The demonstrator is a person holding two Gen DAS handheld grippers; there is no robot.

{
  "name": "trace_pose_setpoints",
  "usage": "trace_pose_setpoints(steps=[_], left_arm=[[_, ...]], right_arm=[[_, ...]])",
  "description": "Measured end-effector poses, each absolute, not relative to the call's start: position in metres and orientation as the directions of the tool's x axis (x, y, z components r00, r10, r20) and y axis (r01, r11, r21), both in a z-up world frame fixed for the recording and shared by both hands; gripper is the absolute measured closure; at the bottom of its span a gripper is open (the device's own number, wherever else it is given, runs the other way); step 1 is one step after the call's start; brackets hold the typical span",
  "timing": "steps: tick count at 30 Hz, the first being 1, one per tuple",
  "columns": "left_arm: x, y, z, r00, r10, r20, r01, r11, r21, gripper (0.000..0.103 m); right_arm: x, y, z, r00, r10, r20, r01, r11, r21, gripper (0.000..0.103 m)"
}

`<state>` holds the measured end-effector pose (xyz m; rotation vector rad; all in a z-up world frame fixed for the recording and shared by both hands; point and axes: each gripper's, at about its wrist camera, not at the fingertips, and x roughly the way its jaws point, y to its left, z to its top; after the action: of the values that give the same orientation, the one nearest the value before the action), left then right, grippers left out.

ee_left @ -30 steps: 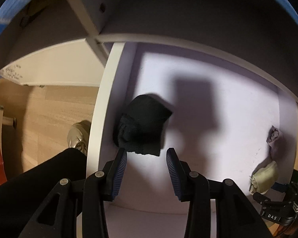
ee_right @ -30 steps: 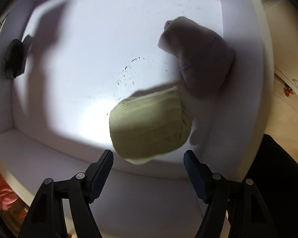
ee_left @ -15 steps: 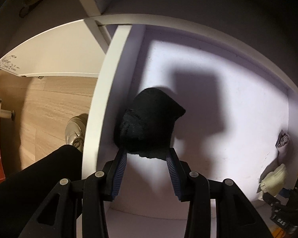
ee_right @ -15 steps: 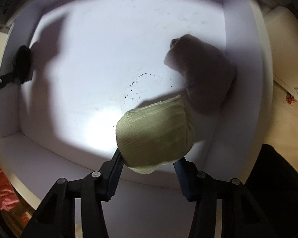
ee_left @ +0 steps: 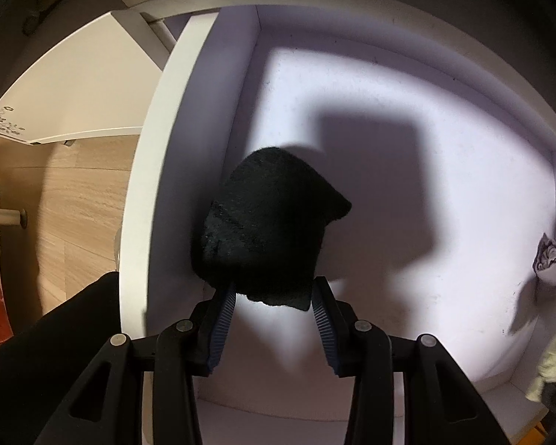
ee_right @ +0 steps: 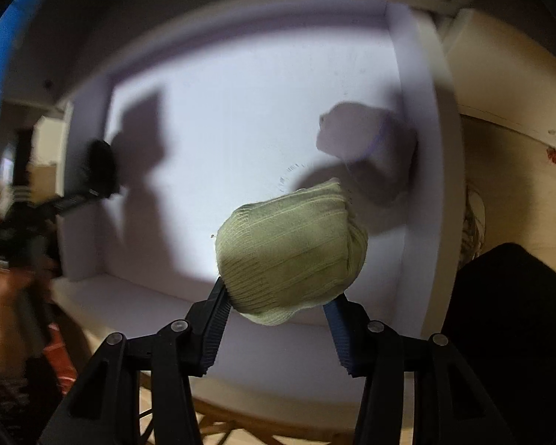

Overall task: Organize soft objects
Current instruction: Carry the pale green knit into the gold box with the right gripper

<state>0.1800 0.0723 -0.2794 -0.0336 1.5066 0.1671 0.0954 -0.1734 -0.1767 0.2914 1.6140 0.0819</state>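
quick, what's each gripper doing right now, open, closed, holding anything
Left gripper: closed on the black rolled fabric bundle.
Right gripper: closed on the pale green ribbed knit bundle.

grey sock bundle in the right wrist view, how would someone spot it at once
Look into the white drawer and follow its right-hand wall. The grey sock bundle lies on the floor against that wall, in shadow, beyond the green sock bundle gripped by the right gripper. It is the pale grey one, lying free; the black sock bundle is at the opposite wall.
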Motion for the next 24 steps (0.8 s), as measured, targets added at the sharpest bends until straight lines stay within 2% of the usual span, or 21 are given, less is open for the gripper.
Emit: trace_pose_setpoints(steps=[5,9,15,24], left_arm=[[0.183,0.066,-0.29,0.046,0.089,-0.995,-0.124,0.989,0.083,0.052],[0.184,0.064,-0.293,0.045,0.101,-0.994,-0.118,0.988,0.095,0.052],[0.186,0.058,-0.295,0.046,0.115,-0.992,-0.107,0.988,0.109,0.052],[0.186,0.055,-0.299,0.051,0.136,-0.989,-0.091,0.987,0.131,0.052]], right_arm=[[0.091,-0.181,-0.118,0.058,0.293,-0.954,0.121,0.947,0.298,0.052],[0.095,-0.172,-0.074,0.141,0.306,-0.942,0.077,0.945,0.318,0.052],[0.116,-0.169,0.021,0.258,0.319,-0.912,-0.008,0.944,0.329,0.052],[0.178,-0.128,0.098,0.354,0.346,-0.869,-0.138,0.938,0.318,0.052]])
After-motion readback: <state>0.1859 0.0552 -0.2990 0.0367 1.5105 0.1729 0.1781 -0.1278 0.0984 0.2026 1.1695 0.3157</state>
